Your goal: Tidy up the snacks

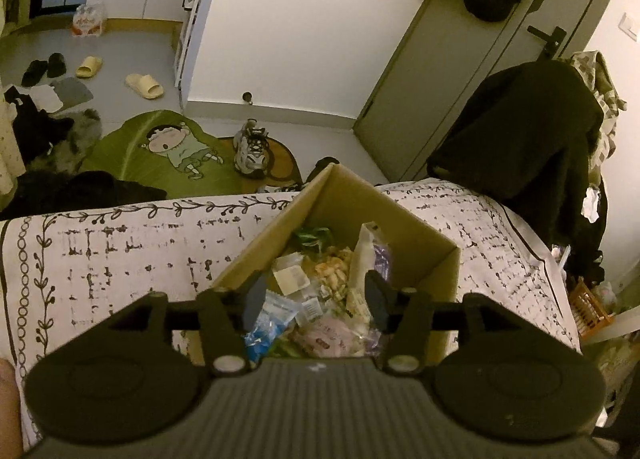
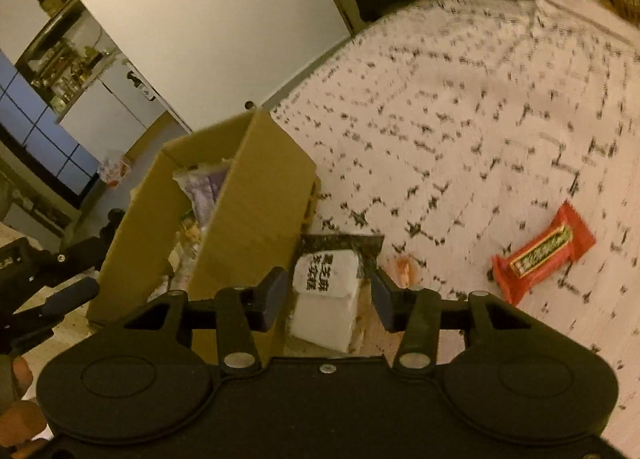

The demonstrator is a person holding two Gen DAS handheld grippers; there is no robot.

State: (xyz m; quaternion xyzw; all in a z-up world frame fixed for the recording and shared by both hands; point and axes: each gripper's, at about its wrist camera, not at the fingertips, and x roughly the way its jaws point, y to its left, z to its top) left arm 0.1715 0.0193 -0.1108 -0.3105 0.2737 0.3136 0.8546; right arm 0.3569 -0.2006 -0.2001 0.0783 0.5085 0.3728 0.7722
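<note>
A brown cardboard box point(image 1: 412, 235) stands on the patterned bedspread point(image 1: 112, 255) with several wrapped snacks inside, among them a blue packet point(image 1: 268, 323) and a pink one point(image 1: 324, 339). My left gripper point(image 1: 316, 299) hangs open over the box, with nothing between its fingers. In the right wrist view the same box point(image 2: 248, 227) is at the left. A white snack packet with black print point(image 2: 328, 295) lies just beside it on the bedspread point(image 2: 480, 139). My right gripper point(image 2: 328, 295) is open, its fingers on either side of that packet, not pressing it. A red snack bar point(image 2: 544, 251) lies to the right.
A small orange wrapper point(image 2: 404, 271) lies by the right finger. The left gripper's body point(image 2: 48, 279) shows at the left edge. Beyond the bed are a green cartoon rug point(image 1: 168, 151), sneakers point(image 1: 252, 151), slippers point(image 1: 144, 85), a door point(image 1: 460, 71) and a dark coat point(image 1: 520, 139).
</note>
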